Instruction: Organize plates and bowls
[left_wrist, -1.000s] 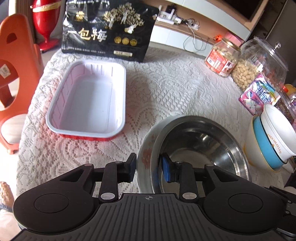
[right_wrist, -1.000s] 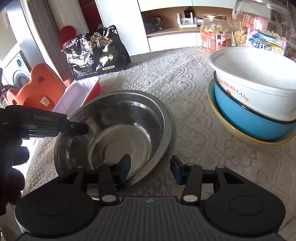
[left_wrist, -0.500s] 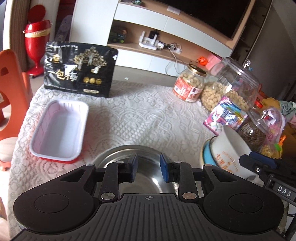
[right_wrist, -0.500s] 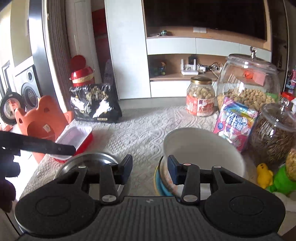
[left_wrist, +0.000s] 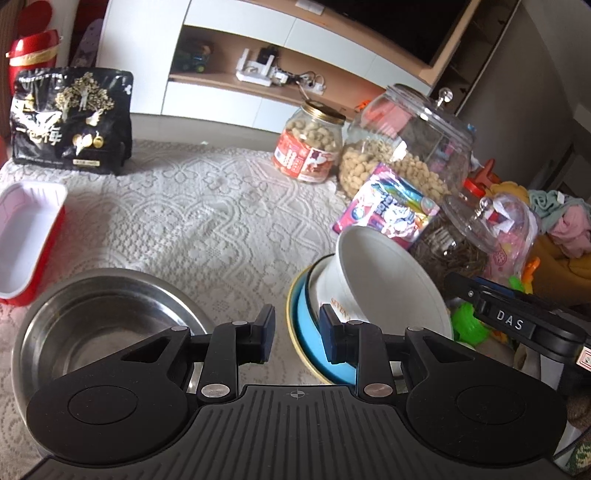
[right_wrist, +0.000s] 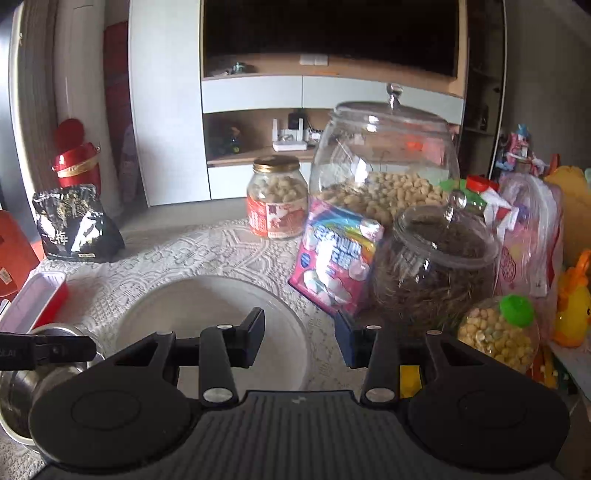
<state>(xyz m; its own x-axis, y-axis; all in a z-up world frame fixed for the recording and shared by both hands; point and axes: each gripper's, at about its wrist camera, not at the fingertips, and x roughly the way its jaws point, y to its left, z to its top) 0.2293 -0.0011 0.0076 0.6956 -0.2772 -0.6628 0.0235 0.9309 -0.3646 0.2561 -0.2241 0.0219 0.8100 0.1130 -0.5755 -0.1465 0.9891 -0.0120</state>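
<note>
While both grippers hang above the white lace tablecloth (left_wrist: 207, 218), neither holds anything. Left gripper (left_wrist: 297, 334): blue-padded fingers parted, empty gap between them, tablecloth visible through it. Right gripper (right_wrist: 300, 341): fingers spread wide, nothing between the pads; the rim of the white ceramic bowl (right_wrist: 207, 314) shows below its left finger, contact cannot be told.

Round stainless steel bowl (left_wrist: 99, 321) sits upright on the cloth, lower left in the left wrist view, partly hidden behind that gripper's body. In the right wrist view only its edge shows at far left (right_wrist: 18, 391).

White bowl (left_wrist: 384, 280) appears tilted, nested in a blue bowl (left_wrist: 314, 339), which rests in a shallow yellow-rimmed dish (left_wrist: 295, 332). This stack stands just right of the left gripper's fingers, well apart from the steel bowl.

Red rectangular tray with white lining (left_wrist: 26, 236) at the left table edge. Black snack bag (left_wrist: 70, 122) at the far side. Gold-lidded nut jar (left_wrist: 314, 144), large glass jar of nuts (left_wrist: 406, 147) and pink candy packet (left_wrist: 388, 210) behind the bowl stack.
</note>
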